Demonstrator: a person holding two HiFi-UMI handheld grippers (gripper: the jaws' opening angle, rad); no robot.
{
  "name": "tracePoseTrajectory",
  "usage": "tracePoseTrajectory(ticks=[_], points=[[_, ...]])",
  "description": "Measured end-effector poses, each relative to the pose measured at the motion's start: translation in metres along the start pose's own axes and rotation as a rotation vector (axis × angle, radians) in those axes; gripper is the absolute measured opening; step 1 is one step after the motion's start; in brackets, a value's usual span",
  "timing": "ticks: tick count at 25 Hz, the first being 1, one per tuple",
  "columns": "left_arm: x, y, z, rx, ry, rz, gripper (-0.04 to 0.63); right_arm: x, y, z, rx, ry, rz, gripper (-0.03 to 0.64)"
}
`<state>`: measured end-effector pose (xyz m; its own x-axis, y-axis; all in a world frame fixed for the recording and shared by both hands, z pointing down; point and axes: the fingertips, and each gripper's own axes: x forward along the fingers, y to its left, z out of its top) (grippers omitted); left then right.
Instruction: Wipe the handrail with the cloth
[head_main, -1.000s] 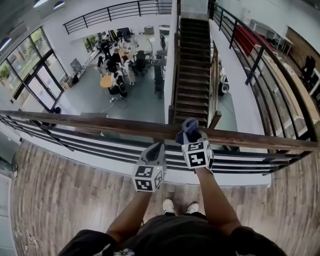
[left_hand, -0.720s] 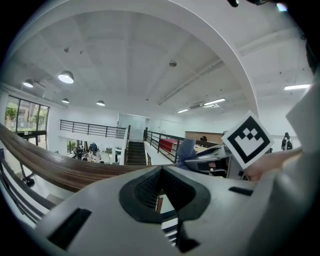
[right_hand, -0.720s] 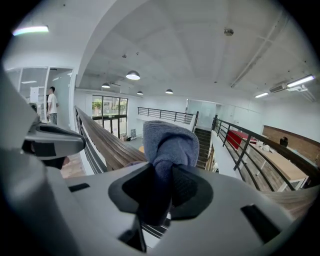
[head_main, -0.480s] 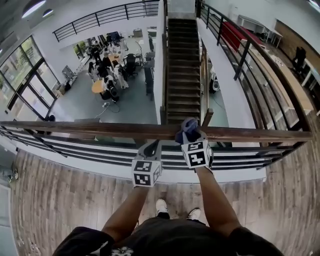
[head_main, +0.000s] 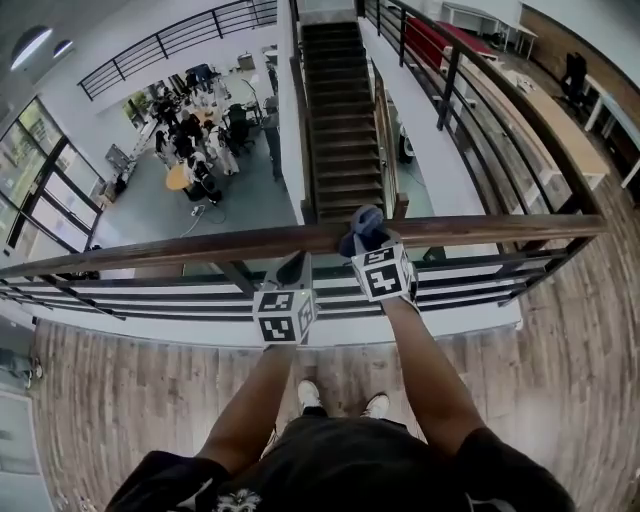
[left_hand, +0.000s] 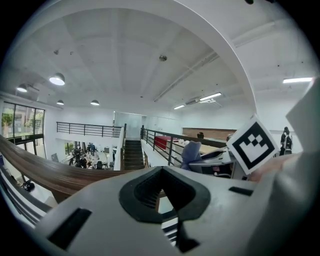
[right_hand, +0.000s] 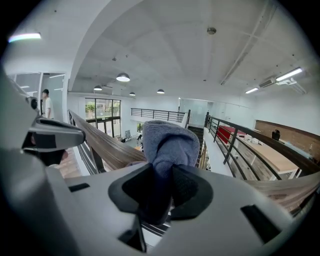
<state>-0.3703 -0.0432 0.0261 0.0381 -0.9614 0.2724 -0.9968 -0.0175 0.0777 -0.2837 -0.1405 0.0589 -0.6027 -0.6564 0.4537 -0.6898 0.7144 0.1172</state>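
Observation:
The wooden handrail (head_main: 180, 247) runs across the head view from left to right. A blue-grey cloth (head_main: 363, 225) sits bunched on top of it, and my right gripper (head_main: 366, 244) is shut on that cloth, pressing it on the rail. In the right gripper view the cloth (right_hand: 167, 142) sticks up between the jaws of the right gripper (right_hand: 160, 190), with the handrail (right_hand: 102, 142) beyond. My left gripper (head_main: 293, 268) hovers just left of it, near the rail's near side, shut and empty. The left gripper view shows the left gripper (left_hand: 165, 192), the handrail (left_hand: 45, 170) and the cloth (left_hand: 191, 152).
Dark metal bars (head_main: 150, 300) run under the rail. Beyond it is an open drop to a lower floor with a staircase (head_main: 335, 120) and people at tables (head_main: 185, 150). The rail turns a corner at the right (head_main: 597, 225). Wood flooring (head_main: 120, 400) lies underfoot.
My right gripper and the cloth have slid rightwards along the rail, past the line of the staircase. The left gripper followed alongside. The rail's right corner has come closer in view.

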Motion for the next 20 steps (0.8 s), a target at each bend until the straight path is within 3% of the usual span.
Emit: tracePoseTrajectory(ticks=[9,20], points=[[0.038,-0.103,0.018,0.038,0.014,0.029,-0.002,-0.041,-0.109,-0.023,0.024,0.003,-0.001,0.095],[0.103,-0.208,0.013,0.055,0.043,-0.030,-0.002,-0.072,-0.209,-0.048,0.076,-0.023,-0.049,0.095]])
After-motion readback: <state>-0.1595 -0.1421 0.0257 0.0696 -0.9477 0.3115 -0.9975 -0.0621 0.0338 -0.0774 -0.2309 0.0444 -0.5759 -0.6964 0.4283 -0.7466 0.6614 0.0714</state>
